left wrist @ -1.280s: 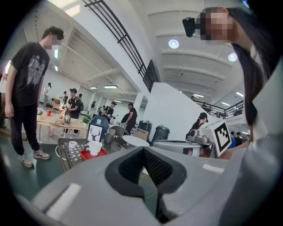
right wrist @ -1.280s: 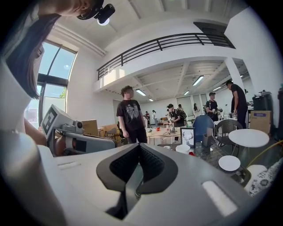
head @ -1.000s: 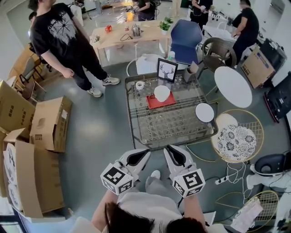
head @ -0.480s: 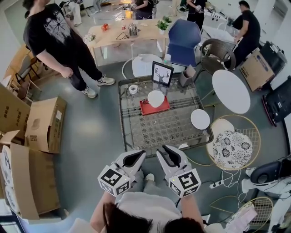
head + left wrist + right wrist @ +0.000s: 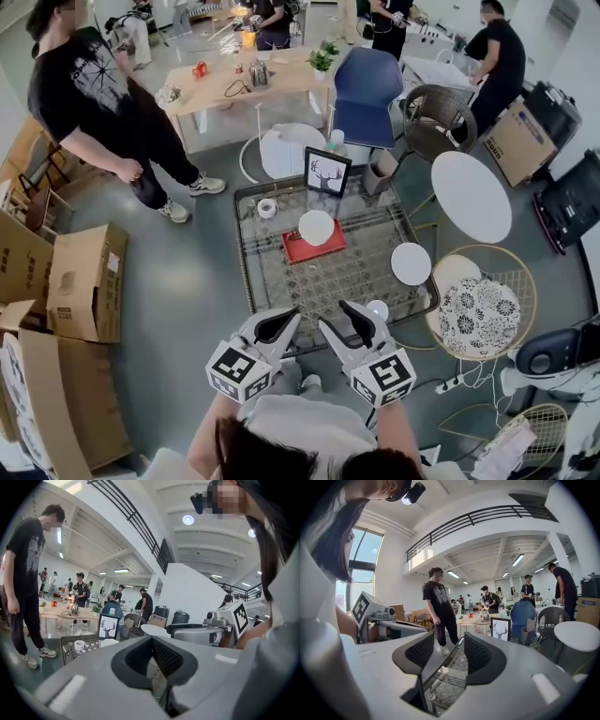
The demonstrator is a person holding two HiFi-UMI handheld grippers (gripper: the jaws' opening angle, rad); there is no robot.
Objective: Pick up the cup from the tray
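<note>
Table (image 5: 251, 281) nearer | cup (image 5: 316, 226) on red tray (image 5: 302, 253) | right claw (image 5: 357, 315) parted

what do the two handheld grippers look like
The left gripper and right gripper both have pale grey moulded bodies with black textured pads inside the jaws. Each carries a cube with black-and-white square markers. The person wears a pale top.

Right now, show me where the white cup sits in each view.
Head view: cup on the red tray, upper centre.
Left gripper view: cup lower left, just below the deer picture.
Right gripper view: cup not visible.
Shared landmark: the deer picture, standing just behind the tray.
</note>
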